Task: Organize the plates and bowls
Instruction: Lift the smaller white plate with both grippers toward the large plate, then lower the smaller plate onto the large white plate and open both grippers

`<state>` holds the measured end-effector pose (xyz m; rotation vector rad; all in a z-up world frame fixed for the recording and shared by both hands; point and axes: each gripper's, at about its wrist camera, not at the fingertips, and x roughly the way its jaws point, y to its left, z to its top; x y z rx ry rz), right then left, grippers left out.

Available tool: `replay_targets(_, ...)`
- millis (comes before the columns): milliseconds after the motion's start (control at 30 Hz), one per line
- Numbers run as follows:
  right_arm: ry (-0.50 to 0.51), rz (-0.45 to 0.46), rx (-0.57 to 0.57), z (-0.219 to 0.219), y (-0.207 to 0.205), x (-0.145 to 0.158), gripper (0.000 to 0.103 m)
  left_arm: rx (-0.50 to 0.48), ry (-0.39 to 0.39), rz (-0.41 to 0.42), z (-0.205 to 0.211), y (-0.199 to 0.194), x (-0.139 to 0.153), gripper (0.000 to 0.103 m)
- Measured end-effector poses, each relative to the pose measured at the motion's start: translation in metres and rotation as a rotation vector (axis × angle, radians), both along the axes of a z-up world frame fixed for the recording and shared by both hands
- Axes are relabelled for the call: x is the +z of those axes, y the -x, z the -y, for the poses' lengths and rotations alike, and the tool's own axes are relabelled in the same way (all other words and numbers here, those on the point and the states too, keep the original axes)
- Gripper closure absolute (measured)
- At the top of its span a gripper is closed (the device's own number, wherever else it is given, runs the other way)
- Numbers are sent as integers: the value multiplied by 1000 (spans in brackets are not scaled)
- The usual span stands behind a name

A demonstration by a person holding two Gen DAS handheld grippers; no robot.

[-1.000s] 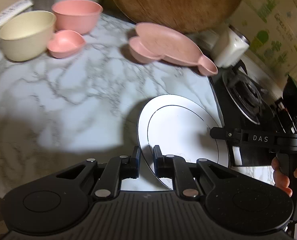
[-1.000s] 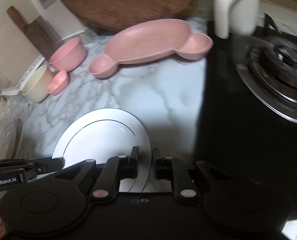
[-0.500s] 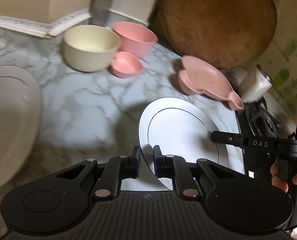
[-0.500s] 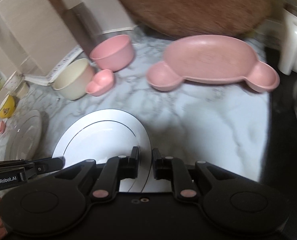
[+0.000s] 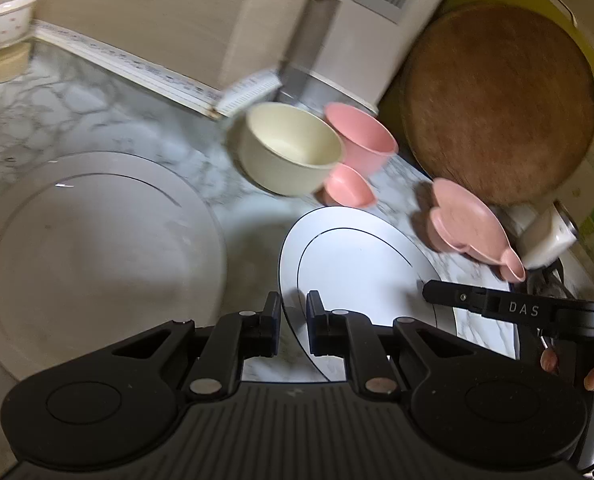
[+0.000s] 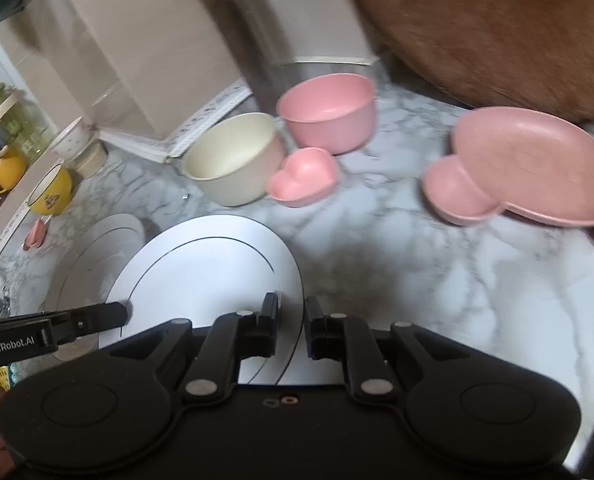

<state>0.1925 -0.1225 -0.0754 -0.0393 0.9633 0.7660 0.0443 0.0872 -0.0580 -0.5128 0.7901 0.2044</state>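
Note:
A white plate with a thin black ring (image 5: 361, 264) is held above the marble counter by both grippers. My left gripper (image 5: 293, 312) is shut on its near rim in the left wrist view. My right gripper (image 6: 291, 316) is shut on the opposite rim (image 6: 201, 268); it also shows side-on (image 5: 427, 291), as does the left gripper (image 6: 123, 310). A larger white plate (image 5: 97, 256) lies on the counter to the left, and the held plate overlaps its edge (image 6: 93, 256) in the right wrist view.
A cream bowl (image 6: 233, 156), a pink bowl (image 6: 329, 108) and a small pink heart dish (image 6: 305, 176) stand together near the wall. A pink divided plate (image 6: 529, 164) lies to the right below a round wooden board (image 6: 497, 20). A yellow bowl (image 6: 51, 194) stands far left.
Both grippers have carried the white plate leftward, away from the stove. The large plate on the counter has come into view beside it, and the bowls now sit straight ahead.

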Motion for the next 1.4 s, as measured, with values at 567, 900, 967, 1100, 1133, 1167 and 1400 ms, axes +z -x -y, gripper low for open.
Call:
replay_targets(567,6,16,157,-106,29,2,89,206,-10,8,-79,56,2,91)
replay_targets(900,31,24,223,-158,42,-7,89,284,-20,-19,-115,77,-8,91)
replay_targets(967,39,26,230,-164,43,-9,89,293,-16,-26,-120,79,-12,91)
replay_targets(1100,54,23,240,-176,44,-16,89,307,-8,-37,-130,81,-20,91)
replay_targets(1133,57,23,242,-177,45,-17,89,309,-8,-41,-132,81,-22,91)
replay_targets(1167,62,24,243,-179,45,-19,89,310,-6,-45,-134,81,-23,91)
replay_targets(1400,80,20,243,-186,43,-27,89,304,-1,-65,-141,76,-32,91)
